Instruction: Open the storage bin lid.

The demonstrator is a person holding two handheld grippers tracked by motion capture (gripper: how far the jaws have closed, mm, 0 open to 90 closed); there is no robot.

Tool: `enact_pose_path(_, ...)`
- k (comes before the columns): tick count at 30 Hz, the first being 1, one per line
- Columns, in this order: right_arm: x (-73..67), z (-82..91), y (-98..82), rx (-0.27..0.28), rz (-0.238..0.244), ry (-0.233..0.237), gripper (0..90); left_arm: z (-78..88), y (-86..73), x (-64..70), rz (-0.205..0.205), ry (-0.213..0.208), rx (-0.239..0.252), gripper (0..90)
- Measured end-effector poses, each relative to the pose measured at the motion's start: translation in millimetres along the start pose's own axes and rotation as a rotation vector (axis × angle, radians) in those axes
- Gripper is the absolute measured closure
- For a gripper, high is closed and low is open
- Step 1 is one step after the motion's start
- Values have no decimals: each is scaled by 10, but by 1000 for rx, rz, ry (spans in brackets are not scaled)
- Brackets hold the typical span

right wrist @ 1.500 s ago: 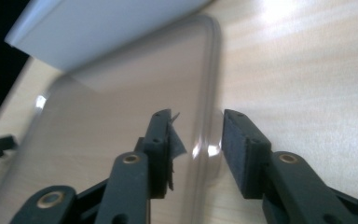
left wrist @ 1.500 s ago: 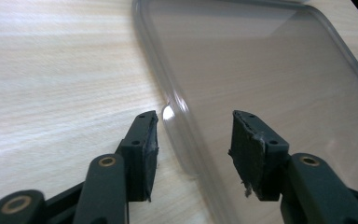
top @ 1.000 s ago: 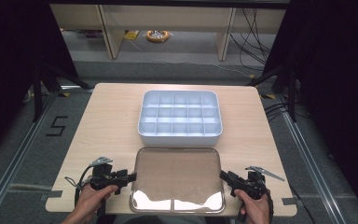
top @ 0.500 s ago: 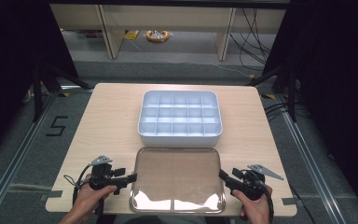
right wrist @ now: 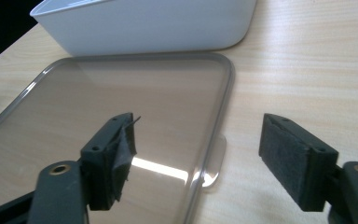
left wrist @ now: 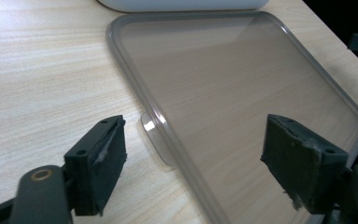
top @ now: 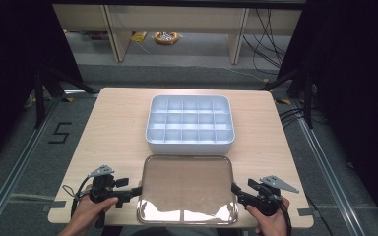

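Before me, a white divided box [top: 191, 123] sits at the centre of the frame on a pale wooden table [top: 113, 128]; an orange cable coil [top: 166, 37] lies on the floor at top centre.

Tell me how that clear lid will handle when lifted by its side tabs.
The clear lid looks thin and flat, so probably light and a little flexible. Its glossy surface suggests slippery tabs. Both grippers' jaws have just been opening and straddle its edges without pressing.

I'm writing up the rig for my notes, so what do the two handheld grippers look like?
Both the left gripper and the right gripper are black, each with two blocky jaws faced with dark, worn, fraying pads. Each jaw arm has a brass-coloured rivet. A grey three-cornered plate sits on top of each, and a black cable trails from each. No sleeves are visible.
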State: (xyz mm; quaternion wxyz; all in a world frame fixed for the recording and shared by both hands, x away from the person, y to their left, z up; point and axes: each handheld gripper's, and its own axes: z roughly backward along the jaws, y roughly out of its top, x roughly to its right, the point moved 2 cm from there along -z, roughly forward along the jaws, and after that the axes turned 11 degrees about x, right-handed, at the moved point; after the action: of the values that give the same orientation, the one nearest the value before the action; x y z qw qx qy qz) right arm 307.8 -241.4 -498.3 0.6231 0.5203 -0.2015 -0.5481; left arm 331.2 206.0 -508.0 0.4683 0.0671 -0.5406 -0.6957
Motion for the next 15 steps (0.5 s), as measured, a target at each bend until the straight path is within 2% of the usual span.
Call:
enact_pose_path(1,28,13,-1,2,30,10,260,20,-1,1,-8,0,8,196)
enact_pose_path(2,10,43,-10,-6,-5,9,255,34,-1,-4,-17,1,5,183)
enact_pose_path(3,40,54,-7,-2,30,8,253,42,-4,1,-16,2,10,172)
enact_pose_path(4,48,53,-15,12,31,26,247,52,-7,4,-20,10,14,161)
enact_pose_path(6,53,83,-25,12,28,8,244,88,-15,14,-35,12,19,158)
enact_pose_path(8,58,115,-36,16,30,16,241,120,-27,29,-38,13,26,151)
enact_pose_path(9,29,138,-48,7,-7,7,239,141,-33,31,-50,9,24,151)
enact_pose_path(10,68,136,-51,26,32,13,238,158,-42,37,-52,9,23,151)
enact_pose_path(11,66,158,-56,22,24,15,237,165,-52,49,-40,17,31,151)
enact_pose_path(13,72,182,-73,24,36,16,237,203,-66,62,-56,8,24,152)
enact_pose_path(14,66,216,-73,6,31,15,237,220,-74,67,-67,10,24,154)
enact_pose_path(15,27,251,-81,-13,-18,-4,237,230,-84,80,-63,11,31,154)
